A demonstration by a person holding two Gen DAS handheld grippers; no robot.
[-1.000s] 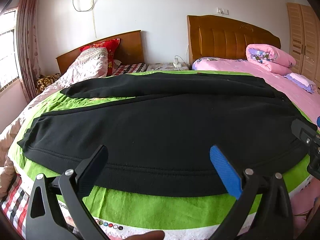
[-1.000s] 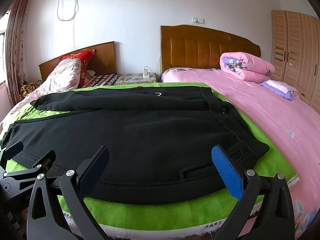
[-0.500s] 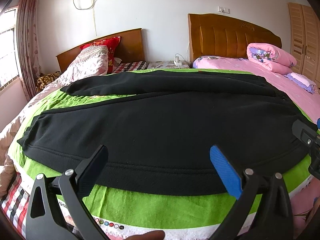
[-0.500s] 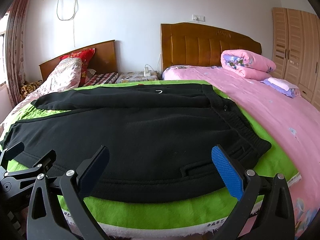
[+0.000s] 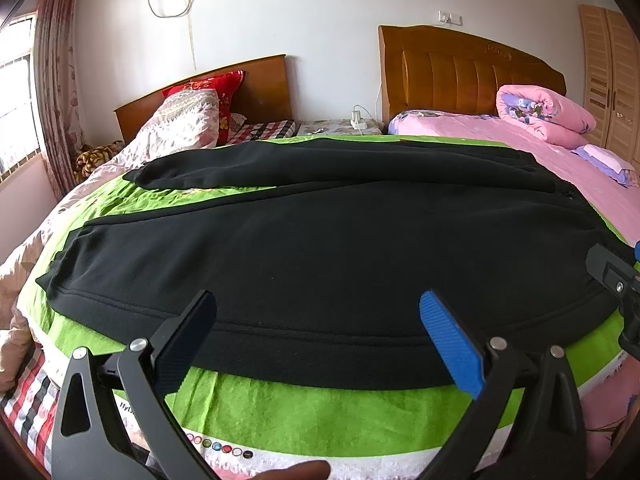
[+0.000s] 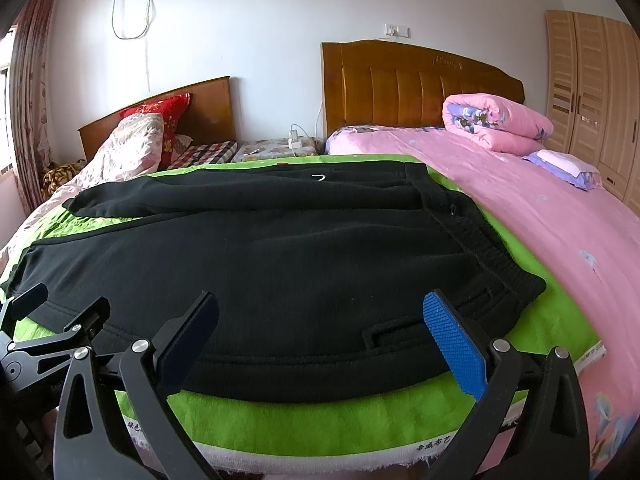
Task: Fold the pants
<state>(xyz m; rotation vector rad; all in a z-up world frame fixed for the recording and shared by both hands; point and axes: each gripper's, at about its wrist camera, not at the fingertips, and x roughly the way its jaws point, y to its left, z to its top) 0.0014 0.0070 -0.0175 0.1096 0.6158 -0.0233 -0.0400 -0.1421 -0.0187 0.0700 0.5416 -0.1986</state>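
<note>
Black pants (image 5: 320, 248) lie spread flat on a green cloth (image 5: 304, 416) over the bed, legs pointing left, waistband (image 6: 488, 252) at the right. They also show in the right wrist view (image 6: 280, 264). My left gripper (image 5: 316, 320) is open and empty, held just above the near edge of the near leg. My right gripper (image 6: 320, 320) is open and empty above the near edge close to the waistband. The right gripper shows at the right edge of the left wrist view (image 5: 616, 284); the left gripper shows at the left of the right wrist view (image 6: 52, 332).
A pink bed (image 6: 560, 216) with a rolled pink quilt (image 6: 496, 124) lies to the right. A patterned quilt (image 5: 180, 124) and red pillow (image 5: 212, 88) lie far left. Wooden headboards (image 5: 460, 72) stand against the back wall, a wardrobe (image 6: 592, 88) at far right.
Both grippers have lowered and come slightly closer to the near edge of the pants. The jaws stay open and the pants have not moved.
</note>
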